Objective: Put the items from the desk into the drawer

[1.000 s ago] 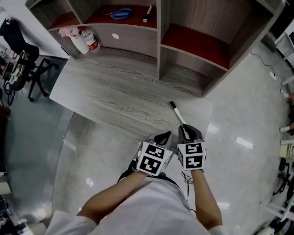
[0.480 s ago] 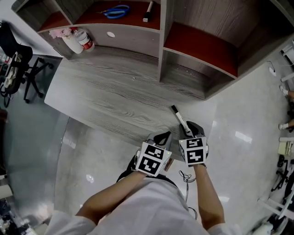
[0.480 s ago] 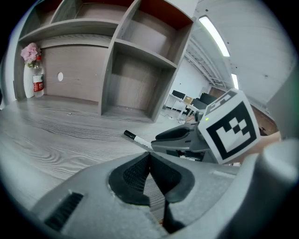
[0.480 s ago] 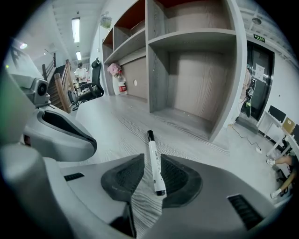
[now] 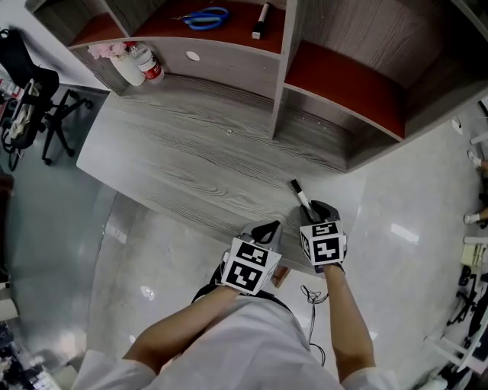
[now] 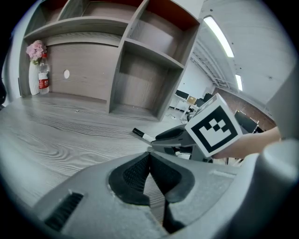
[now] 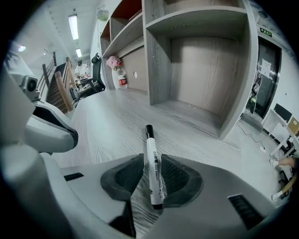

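A black-and-white marker (image 5: 300, 198) lies along the jaws of my right gripper (image 5: 316, 212) over the grey wooden desk (image 5: 191, 160), near its front right corner. The right gripper view shows the marker (image 7: 152, 163) pinched between the two pads, black cap pointing away, with the right gripper (image 7: 151, 164) shut on it. Just to the left, my left gripper (image 5: 268, 229) sits at the desk's front edge. Its pads meet with nothing between them, so the left gripper (image 6: 149, 158) is shut. The left gripper view also shows the marker (image 6: 141, 135). No drawer shows in any view.
A shelf unit stands at the desk's back. Blue scissors (image 5: 202, 15) and another marker (image 5: 261, 19) lie on its red shelf. A bottle (image 5: 151, 65) and a white vase with pink flowers (image 5: 126, 68) stand at the back left. An office chair (image 5: 30, 99) stands left of the desk.
Both grippers sit slightly lower and further right in the head view. The marker has stayed in the right gripper's jaws. The left gripper has stayed shut.
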A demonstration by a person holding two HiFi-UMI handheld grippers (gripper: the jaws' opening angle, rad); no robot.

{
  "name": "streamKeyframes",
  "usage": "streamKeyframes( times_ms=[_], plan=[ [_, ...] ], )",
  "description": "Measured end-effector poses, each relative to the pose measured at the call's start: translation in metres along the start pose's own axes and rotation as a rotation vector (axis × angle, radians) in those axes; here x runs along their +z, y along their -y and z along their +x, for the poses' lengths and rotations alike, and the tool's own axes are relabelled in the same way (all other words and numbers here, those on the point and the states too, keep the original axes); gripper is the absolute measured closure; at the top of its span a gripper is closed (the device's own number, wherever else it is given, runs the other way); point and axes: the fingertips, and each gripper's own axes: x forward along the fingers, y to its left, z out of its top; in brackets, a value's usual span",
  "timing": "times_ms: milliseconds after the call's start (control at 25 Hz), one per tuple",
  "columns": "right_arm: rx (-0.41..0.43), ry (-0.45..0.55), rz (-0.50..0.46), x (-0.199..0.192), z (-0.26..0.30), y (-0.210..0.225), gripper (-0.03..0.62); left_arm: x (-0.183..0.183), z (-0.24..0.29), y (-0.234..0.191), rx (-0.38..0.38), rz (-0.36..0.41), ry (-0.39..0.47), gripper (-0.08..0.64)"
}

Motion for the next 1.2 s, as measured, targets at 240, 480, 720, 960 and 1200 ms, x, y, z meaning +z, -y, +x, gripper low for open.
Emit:
streamKeyframes(
  times_ms=[240,480,720,960,1200],
  plan=[
    [0.006,0.010,0.041,0.000,0.004,0.004,0.523,0.001,-0.006,-0.005,0.014,-0.013,0.012,0.556],
    [0.015,0.013,0.070,-0.001,-0.004,-0.002,0.532,-0.001,-0.020,-0.003,0.035,-0.011,0.035,0.556],
    [0.042,0.055,0.083,-0.004,-0.023,-0.020,0.532,-0.008,-0.031,0.007,0.062,-0.005,0.054,0.555],
    [0.082,0.077,0.099,-0.018,-0.045,-0.040,0.532,-0.019,-0.044,0.018,0.094,-0.018,0.081,0.555],
    [0.122,0.096,0.089,-0.036,-0.067,-0.061,0.532,-0.039,-0.057,0.034,0.126,-0.040,0.095,0.556]
  ],
)
